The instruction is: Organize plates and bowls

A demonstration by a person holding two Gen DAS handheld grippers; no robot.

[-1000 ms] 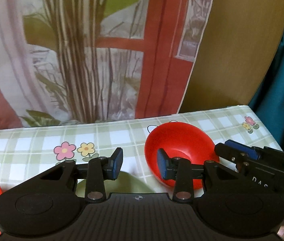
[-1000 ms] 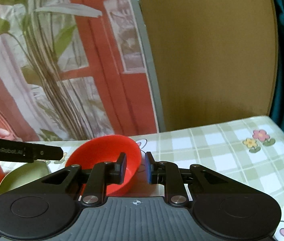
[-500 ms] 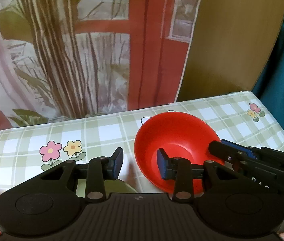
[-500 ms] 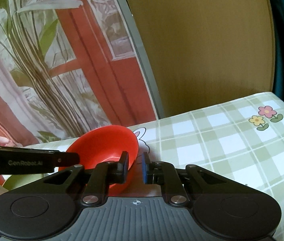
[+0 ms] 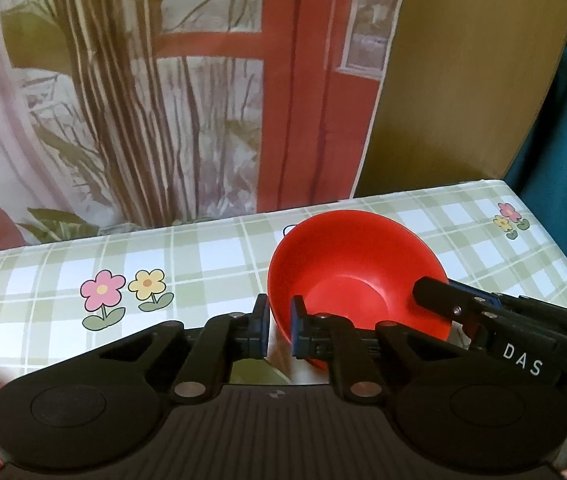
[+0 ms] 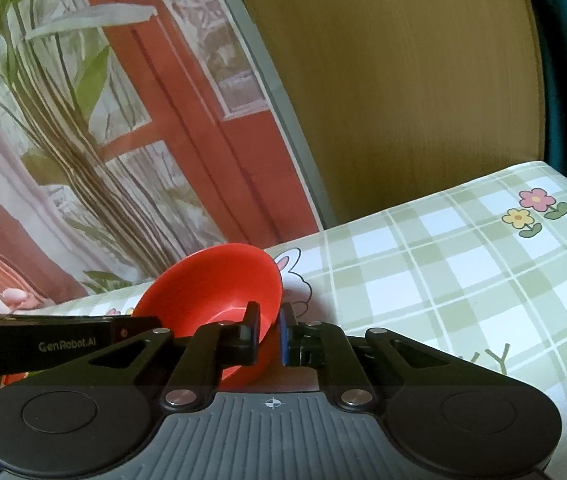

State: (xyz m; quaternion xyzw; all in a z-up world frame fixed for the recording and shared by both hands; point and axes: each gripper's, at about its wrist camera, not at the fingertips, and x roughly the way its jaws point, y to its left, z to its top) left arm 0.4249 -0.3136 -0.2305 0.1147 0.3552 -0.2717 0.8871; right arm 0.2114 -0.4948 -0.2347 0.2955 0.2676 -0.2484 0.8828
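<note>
Worktop sat under checked cloth. Red bowl now tipped up on it, unlike earlier, when it lay flat. Left claw and right claw had each clamped opposite rims. Labels read "DAS" and "GenRobot.AI".

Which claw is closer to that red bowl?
Neither: both grip the red bowl. The left claw pinches its rim on one side, and the right claw pinches the opposite rim.

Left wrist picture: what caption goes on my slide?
Both grippers, left gripper and right gripper, pinch the round red plastic bowl's rim.
</note>
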